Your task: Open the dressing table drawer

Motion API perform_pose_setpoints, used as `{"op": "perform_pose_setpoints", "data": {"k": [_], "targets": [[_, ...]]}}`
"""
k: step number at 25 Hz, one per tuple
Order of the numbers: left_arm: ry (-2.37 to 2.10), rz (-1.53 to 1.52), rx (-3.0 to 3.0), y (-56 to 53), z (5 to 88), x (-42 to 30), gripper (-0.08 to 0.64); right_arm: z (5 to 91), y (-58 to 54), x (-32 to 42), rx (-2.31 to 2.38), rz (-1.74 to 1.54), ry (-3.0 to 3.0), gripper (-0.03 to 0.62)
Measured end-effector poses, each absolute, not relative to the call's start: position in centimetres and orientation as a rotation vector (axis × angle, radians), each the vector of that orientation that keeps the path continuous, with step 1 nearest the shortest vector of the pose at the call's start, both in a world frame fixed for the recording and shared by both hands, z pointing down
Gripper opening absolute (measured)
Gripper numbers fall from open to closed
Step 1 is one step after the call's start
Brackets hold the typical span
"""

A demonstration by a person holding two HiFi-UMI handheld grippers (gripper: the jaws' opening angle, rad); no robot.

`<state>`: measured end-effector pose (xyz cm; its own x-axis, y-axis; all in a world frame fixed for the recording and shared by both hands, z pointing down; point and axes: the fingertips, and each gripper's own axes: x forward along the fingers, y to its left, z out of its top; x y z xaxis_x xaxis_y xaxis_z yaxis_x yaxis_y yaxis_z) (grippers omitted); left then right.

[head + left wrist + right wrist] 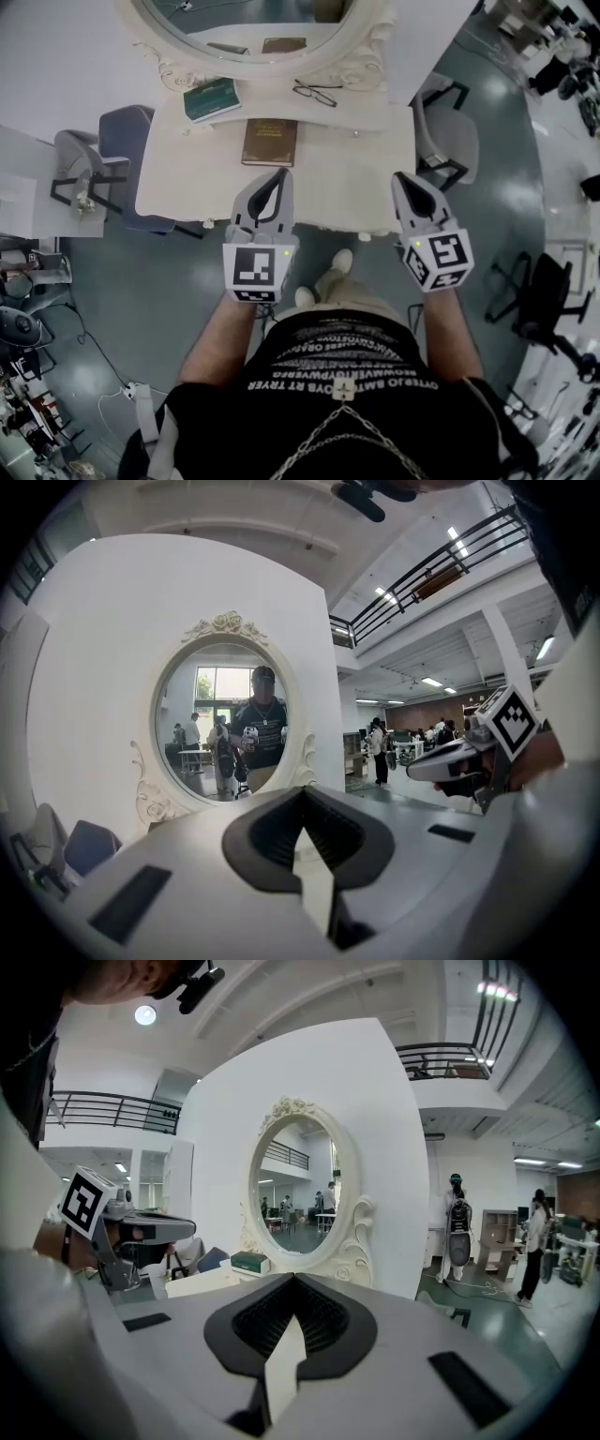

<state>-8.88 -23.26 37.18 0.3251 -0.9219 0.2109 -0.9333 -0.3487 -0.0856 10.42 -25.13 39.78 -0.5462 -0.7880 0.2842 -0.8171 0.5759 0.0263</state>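
The cream dressing table (187, 178) stands against a white wall, with an oval mirror (253, 28) at its back. From above, the tabletop's front edge hides the drawer front. My left gripper (278, 174) hovers over the front edge, just below a brown book (270, 142), with its jaws shut and empty. My right gripper (401, 178) hangs level with it over the table's right front corner, also shut on nothing. In the left gripper view the closed tips (302, 791) point at the mirror (225, 724). The right gripper view shows its closed tips (295, 1279) below the mirror (298, 1190).
A green book (212, 98) and a pair of glasses (315, 92) lie near the mirror's base. A blue-grey chair (122, 141) stands at the table's left, a grey chair (450, 131) at its right. A black office chair (548, 291) is further right. Cables lie on the floor at left.
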Motion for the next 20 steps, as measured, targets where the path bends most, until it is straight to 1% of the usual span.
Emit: {"op": "perform_pose_setpoints", "data": {"k": [11,20], "targets": [[-1.802,0.421,2.433,-28.6,39.9,-8.6,0.003,45.7,-32.3,11.1,1.234,0.258,-2.511,0.002],[-1.816,0.463,2.368,-31.1,42.7,-8.0,0.005,54.0,-37.3,10.4,1.132,0.394,-2.424,0.002]]}}
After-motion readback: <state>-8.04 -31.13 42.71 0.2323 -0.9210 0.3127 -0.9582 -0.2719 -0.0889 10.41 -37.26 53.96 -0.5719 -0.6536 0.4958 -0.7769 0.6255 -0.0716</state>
